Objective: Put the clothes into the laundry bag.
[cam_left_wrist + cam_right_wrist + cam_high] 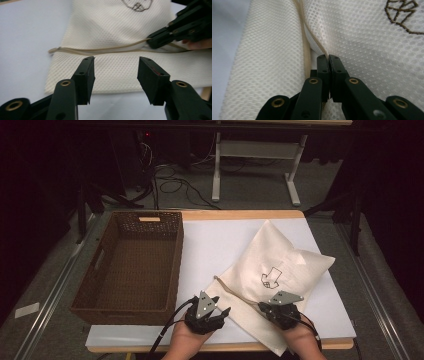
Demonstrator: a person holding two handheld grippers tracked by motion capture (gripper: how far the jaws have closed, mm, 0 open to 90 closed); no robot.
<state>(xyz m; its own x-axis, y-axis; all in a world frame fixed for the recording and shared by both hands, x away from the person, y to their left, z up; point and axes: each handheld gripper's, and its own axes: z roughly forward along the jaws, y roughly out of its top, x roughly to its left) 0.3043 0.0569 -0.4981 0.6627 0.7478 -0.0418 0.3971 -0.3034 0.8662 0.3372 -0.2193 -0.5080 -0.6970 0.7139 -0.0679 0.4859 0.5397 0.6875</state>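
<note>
The right tool point(328, 58) is pinched fully shut on the zipper edge of a cream mesh bag point(272, 270), its two black jaws pressed together where the zipper point(305, 42) parts, probably to pin that lip while the opening is worked. The left tool point(116, 72) stands about half open with nothing between its jaws, hovering just short of the bag's near hem and aimed at the zipper line point(100, 49), as if about to take the other lip. In the left gripper view, the right tool point(160, 40) bites the zipper at the far right.

The bag lies flat, slanted across a white sheet point(215, 245) on the bench point(240, 214), with a small dark line drawing point(270, 277) near the bag's middle. To the bag's left stands an empty brown woven basket point(172, 270), well apart from it. Beyond the bag the room is dark: a grey floor with trailing cables point(172, 182) and the white legs of another table point(216, 170).
</note>
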